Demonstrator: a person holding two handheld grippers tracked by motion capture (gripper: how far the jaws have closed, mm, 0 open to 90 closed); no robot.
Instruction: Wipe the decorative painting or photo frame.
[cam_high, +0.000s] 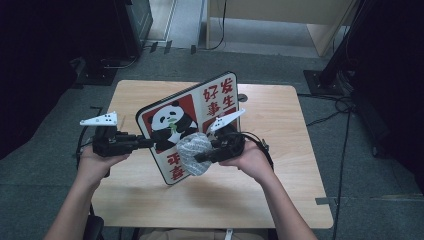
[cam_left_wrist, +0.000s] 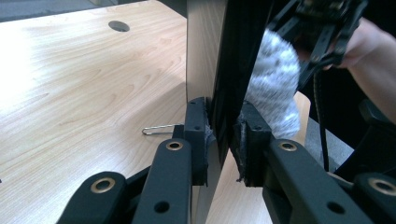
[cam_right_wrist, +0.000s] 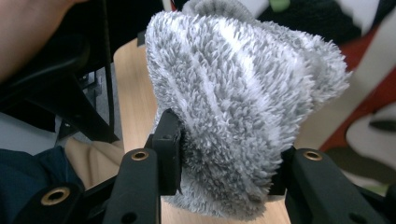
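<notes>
Grey carpet surrounds a light wooden table (cam_high: 280, 190), which has a small round hole (cam_high: 242, 97) near its far edge and dark stands and cables at the room's margins. Over the table's middle a panda board (cam_high: 186, 117) is held upright and tilted, its printed face showing a panda on a red field and red characters on white, turned toward the person. The left gripper (cam_high: 148, 143) meets the board at its left edge; in the left gripper view its two black jaws pinch the board's thin dark edge (cam_left_wrist: 224, 93) between their pads, with the pale wooden back to one side. The right gripper (cam_high: 201, 158) is pressed together on a fluffy grey-and-white cloth (cam_high: 194, 153), which lies against the lower front of the board, just below the panda. In the right gripper view the cloth (cam_right_wrist: 243, 107) bulges up and out between the two jaws, which grip it from both sides, with the board's red, white and black print close behind. A thin metal wire clip (cam_left_wrist: 161, 128) lies on the table beside the left jaws. Both forearms enter from the near edge.
</notes>
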